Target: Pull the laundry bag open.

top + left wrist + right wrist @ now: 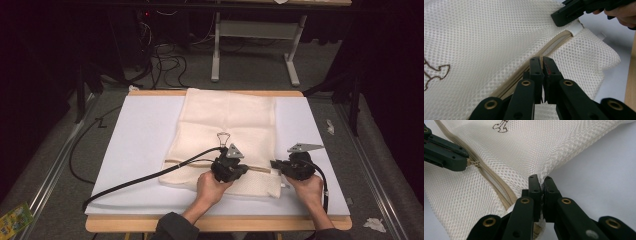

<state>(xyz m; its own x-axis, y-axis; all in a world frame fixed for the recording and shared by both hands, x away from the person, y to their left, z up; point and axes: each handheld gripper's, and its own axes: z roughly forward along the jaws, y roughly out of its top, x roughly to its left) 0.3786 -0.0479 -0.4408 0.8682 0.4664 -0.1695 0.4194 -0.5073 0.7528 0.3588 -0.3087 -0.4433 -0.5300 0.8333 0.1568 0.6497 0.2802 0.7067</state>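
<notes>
A cream mesh bag [230, 120] lies flat on the white board [145, 150], its beige zipper [554, 46] running across its near end. My left gripper [244, 168] is shut on the zipper line [541, 61]; in the right gripper view its jaws meet the small zipper pull [475, 164]. Just to its right, my right gripper [274, 164] is shut on the bag's mesh edge [541, 183] beside the zipper's end. That same gripper [569, 15] reaches in at the top right of the left gripper view, above a white tab [576, 28].
A brown outline motif [223, 137] marks the bag's middle. The left gripper's black cable [150, 177] trails across the board to the left. The wooden table edge [220, 223] runs along the front. A metal stand [255, 45] and floor cables lie beyond the table.
</notes>
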